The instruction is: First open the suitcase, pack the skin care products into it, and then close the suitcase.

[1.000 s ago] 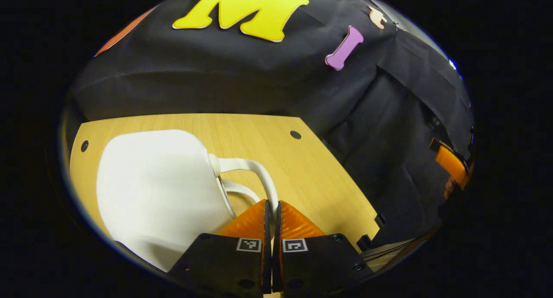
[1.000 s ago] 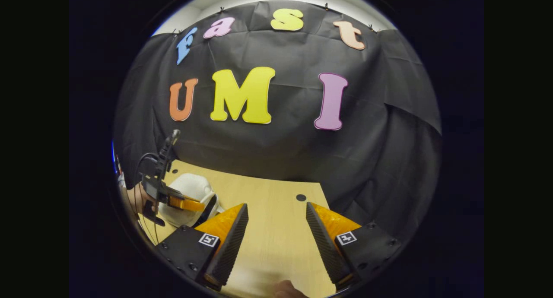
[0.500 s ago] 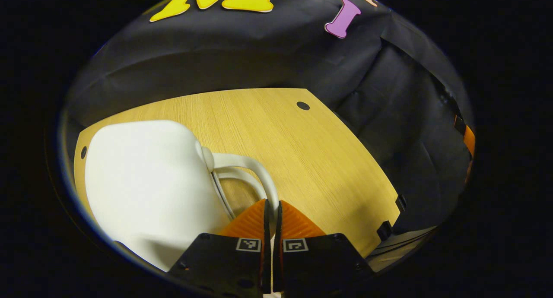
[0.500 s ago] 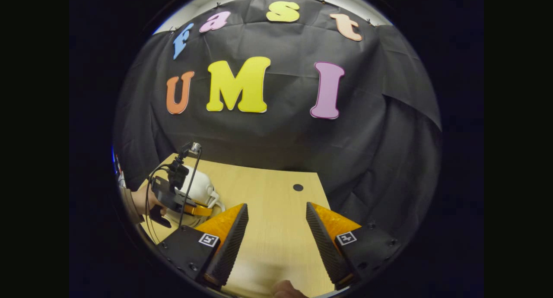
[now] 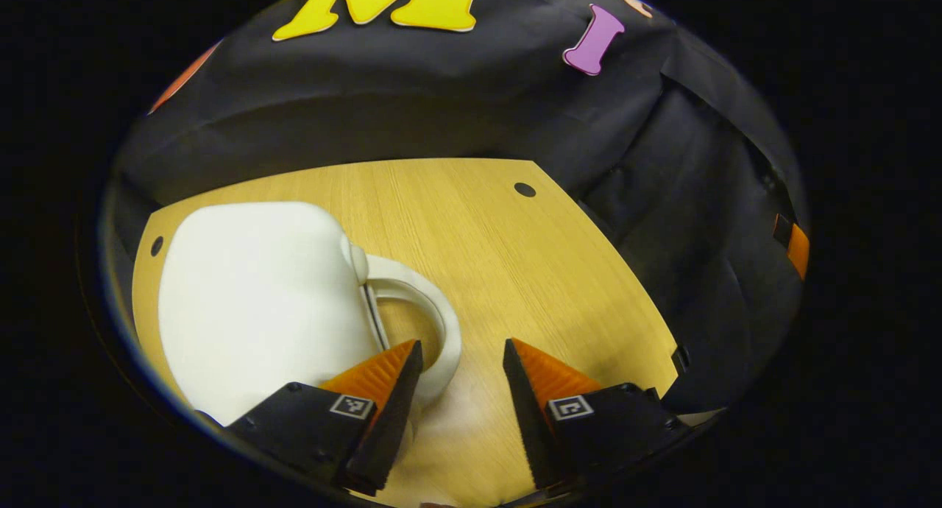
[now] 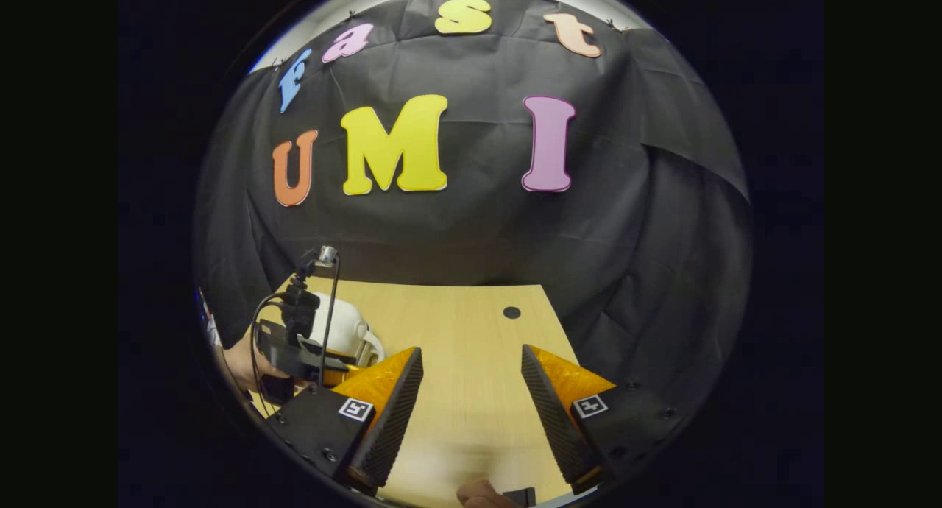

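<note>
Your left gripper (image 5: pixel 456 361) is spread, pinching nothing; the handle (image 5: pixel 430 324) loop lies just ahead, one finger touching or overlapping its near curve, can't tell which. The white suitcase (image 5: pixel 257 302) sits closed on the left of the tabletop (image 5: pixel 515 272), handle pointing right. Your right gripper (image 6: pixel 471 379) is also spread, over bare tabletop, well right of the suitcase (image 6: pixel 342 331). My read: the case looks shut, so either you're at the very start or done. Can't tell which; no skin care products visible. The suitcase's near edge is cut off, seam and latch are hard to make out, and the left gripper body hides most of the case in the right gripper view.
</note>
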`<state>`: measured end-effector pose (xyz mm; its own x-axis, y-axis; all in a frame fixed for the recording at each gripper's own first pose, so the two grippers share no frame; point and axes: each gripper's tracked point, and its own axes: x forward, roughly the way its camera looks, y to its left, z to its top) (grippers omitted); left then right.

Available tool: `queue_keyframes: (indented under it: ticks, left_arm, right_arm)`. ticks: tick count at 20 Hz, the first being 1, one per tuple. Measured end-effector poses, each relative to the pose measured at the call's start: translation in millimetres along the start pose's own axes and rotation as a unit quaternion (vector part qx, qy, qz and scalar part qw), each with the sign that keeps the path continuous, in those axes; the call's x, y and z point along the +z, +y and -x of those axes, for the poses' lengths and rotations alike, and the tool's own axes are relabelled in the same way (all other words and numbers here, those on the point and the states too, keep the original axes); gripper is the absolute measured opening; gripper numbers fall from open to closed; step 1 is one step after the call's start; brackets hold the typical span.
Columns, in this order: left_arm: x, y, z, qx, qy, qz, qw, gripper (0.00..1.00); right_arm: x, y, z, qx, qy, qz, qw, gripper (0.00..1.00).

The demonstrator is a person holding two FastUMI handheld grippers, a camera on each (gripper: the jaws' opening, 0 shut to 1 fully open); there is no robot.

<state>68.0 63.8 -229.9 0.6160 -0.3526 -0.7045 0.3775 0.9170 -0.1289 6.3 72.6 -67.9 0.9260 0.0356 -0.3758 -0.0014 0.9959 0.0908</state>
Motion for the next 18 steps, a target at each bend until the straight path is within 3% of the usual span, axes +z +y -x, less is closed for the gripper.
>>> queue_keyframes:
  ticks: [1,3,7,10,11,12,13,14,18]
  left_arm:
    - [10.5,9.3,12.4,0.027,-0.02,-0.013,0.999,0.84]
    - [36.8,26.2,41.4,0.069,-0.068,-0.034,0.995,0.94]
    - [97.7,47.2,113.9,0.112,-0.165,-0.014,0.98,0.97]
    - [151.5,72.9,181.0,0.183,-0.253,-0.005,0.95,0.96]
    - [166.9,76.3,199.0,0.19,-0.274,-0.002,0.943,0.96]
    - [129.5,56.6,212.3,0.194,-0.289,0.003,0.937,0.96]
    - [139.9,48.9,221.0,0.196,-0.301,0.006,0.933,0.96]
    - [157.9,76.0,248.5,0.201,-0.314,0.008,0.928,0.96]
    - [170.9,82.8,294.3,0.234,-0.345,0.005,0.909,0.96]
  right_arm:
    - [3.7,5.9,0.9,0.001,-0.005,0.001,1.0,0.8]
    - [10.9,17.0,2.1,0.0,-0.016,0.004,1.0,0.8]
    - [39.3,47.7,7.0,0.003,-0.055,0.01,0.998,0.8]
    - [65.1,77.4,10.7,0.007,-0.093,0.013,0.996,0.8]
    - [73.6,87.8,11.8,0.008,-0.104,0.014,0.994,0.8]
    - [79.8,98.7,12.6,0.012,-0.112,0.015,0.993,0.8]
    - [86.8,111.8,13.7,0.019,-0.119,0.014,0.993,0.8]
    - [91.2,123.5,14.4,0.026,-0.126,0.014,0.992,0.8]
    - [115.6,159.0,21.8,0.039,-0.155,0.021,0.987,0.78]
